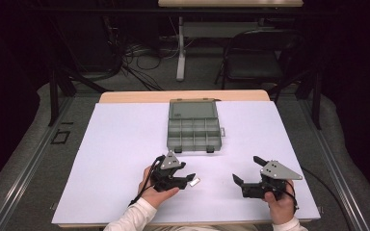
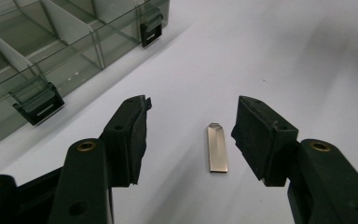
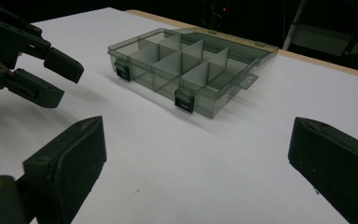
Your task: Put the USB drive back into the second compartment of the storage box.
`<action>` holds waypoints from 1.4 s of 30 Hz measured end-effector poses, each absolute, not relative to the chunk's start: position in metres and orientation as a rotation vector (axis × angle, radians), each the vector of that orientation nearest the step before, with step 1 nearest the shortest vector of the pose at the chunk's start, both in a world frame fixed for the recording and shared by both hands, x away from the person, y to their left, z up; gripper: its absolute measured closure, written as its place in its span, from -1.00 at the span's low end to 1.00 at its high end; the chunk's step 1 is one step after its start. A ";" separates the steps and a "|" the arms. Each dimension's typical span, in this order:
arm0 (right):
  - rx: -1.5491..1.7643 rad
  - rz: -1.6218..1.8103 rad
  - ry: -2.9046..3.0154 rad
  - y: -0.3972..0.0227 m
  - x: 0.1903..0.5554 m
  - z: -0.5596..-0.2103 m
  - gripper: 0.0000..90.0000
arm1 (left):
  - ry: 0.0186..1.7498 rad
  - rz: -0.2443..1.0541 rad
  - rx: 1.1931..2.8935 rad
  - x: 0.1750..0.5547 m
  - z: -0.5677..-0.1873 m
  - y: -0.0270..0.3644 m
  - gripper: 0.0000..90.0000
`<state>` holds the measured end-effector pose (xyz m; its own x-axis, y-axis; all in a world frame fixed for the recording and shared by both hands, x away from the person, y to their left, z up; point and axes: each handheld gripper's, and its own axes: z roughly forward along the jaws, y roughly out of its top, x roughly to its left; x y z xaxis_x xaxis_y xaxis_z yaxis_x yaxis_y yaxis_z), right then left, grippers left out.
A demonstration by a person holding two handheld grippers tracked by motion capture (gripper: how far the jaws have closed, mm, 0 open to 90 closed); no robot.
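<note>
A clear grey compartment box (image 1: 194,126) lies open on the white table sheet (image 1: 115,144), lid folded back; its divided cells look empty (image 3: 186,70) (image 2: 37,56). A small flat metal piece (image 2: 217,148) lies on the sheet just right of my left gripper's tips, also the metal piece (image 1: 194,181) in the high view. My left gripper (image 1: 185,174) (image 2: 191,135) is open around that piece, jaws on either side, not touching it. My right gripper (image 1: 246,169) (image 3: 196,154) stands open over bare sheet at the front right, holding nothing. The left gripper (image 3: 51,70) also shows at the far left of the right gripper view.
A folding chair (image 1: 257,57), table legs and cables stand on the floor beyond the table's far edge (image 1: 183,96). Bare white sheet surrounds the box on both sides and between the two grippers.
</note>
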<state>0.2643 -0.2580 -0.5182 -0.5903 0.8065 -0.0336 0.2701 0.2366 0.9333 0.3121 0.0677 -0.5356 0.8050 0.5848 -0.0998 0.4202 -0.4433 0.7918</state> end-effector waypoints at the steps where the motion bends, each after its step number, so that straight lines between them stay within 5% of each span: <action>1: 0.983 1.346 1.993 -0.258 0.264 -0.518 -0.91 | 0.747 0.234 2.101 0.312 -0.536 0.068 -0.04; 42: 0.980 1.324 2.015 -0.257 0.266 -0.521 -0.88 | 0.757 0.180 2.164 0.305 -0.555 0.043 0.41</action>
<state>0.2656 -0.2566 -0.5206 -0.5948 0.8028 -0.0417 0.2803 0.2557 0.9252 0.3050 0.0434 -0.5548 0.8093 0.5744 -0.1228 0.4578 -0.4858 0.7446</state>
